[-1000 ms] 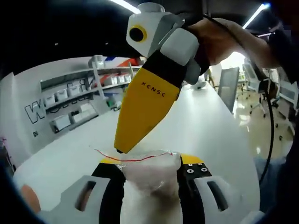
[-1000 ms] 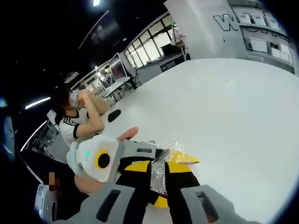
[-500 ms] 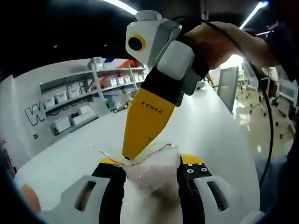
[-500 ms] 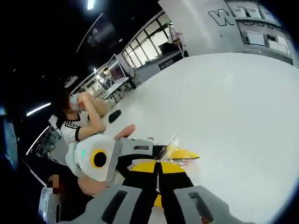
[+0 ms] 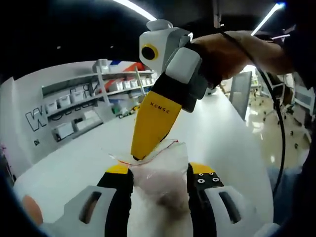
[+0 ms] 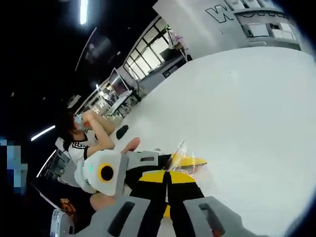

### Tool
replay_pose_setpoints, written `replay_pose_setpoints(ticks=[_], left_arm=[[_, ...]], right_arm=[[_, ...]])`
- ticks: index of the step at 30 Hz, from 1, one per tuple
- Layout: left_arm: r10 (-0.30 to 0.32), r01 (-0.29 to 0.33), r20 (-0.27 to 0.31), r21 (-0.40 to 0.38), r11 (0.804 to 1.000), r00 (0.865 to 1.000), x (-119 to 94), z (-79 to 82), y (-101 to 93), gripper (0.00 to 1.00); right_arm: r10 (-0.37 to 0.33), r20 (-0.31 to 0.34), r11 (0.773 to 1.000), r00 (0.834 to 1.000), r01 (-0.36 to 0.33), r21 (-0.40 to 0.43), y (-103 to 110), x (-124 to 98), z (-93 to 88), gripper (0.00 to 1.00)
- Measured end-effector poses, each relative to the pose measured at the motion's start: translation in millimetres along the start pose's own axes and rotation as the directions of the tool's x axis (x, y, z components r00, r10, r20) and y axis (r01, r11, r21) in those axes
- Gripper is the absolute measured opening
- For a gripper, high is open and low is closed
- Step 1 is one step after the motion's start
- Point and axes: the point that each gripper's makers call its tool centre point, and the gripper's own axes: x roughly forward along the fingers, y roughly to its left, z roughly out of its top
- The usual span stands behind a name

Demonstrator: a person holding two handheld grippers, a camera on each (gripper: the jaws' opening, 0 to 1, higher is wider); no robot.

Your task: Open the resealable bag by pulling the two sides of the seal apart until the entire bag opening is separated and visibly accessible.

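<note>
Holding the resealable bag (image 5: 160, 175) above the white table (image 5: 217, 128), we keep our left gripper (image 5: 158, 173) pinched on its clear body below the red seal line. Our right gripper (image 5: 140, 157) comes down from above the bag with its yellow tips pressed together on the seal's front lip; a second ago those tips were lower and further left, at the seal's left end. Seen along the right gripper (image 6: 168, 174), its jaws meet on the plastic, where earlier they stood apart.
</note>
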Motion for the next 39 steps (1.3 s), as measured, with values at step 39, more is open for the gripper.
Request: replay_pose_setpoints(ticks=[39], left_arm=[[-0.011, 0.010, -0.008, -0.134, 0.991, 1.000, -52, -5.7, 4.9, 0.47]], right_arm=[[0.067, 0.043, 0.995, 0.997, -0.070, 0.068, 3, -1, -0.3, 0.00]])
